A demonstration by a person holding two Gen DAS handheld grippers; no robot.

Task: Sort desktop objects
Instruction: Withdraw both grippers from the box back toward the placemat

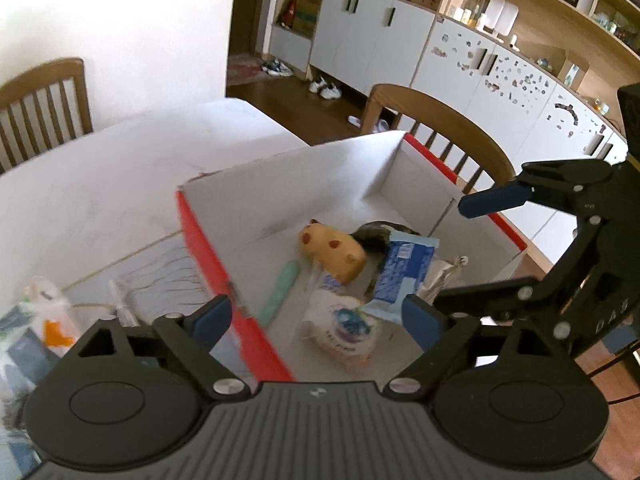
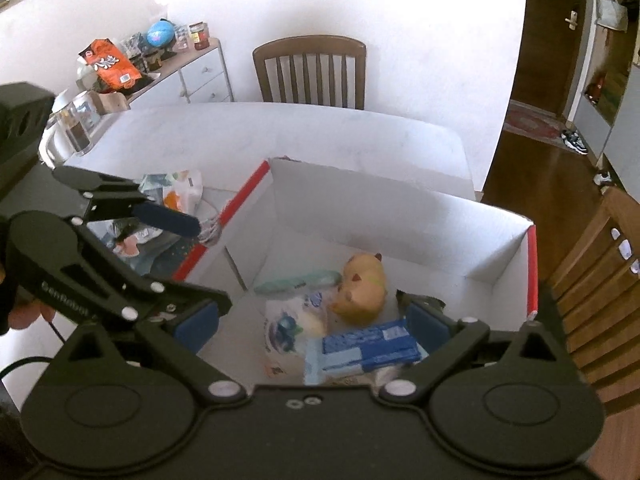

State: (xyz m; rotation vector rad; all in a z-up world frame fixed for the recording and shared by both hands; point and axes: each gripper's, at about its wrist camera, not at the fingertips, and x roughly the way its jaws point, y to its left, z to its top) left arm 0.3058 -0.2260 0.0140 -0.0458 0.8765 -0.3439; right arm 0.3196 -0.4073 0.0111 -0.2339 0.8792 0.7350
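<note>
Your left gripper hung spread and empty over the white cardboard box with red edges; your right gripper gaped empty too. The remaining clear plastic packets lay on the table, left of the box, nearer your left hand.

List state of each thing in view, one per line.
Left gripper: open, empty, above the box.
Right gripper: open, empty, above the box.
Box: open-topped, partly filled.
Yellow toy: in box, on its side.
Blue packet: in box, atop other items.
Green tube: flat on box floor.
Bags: outside box, on table.
</note>
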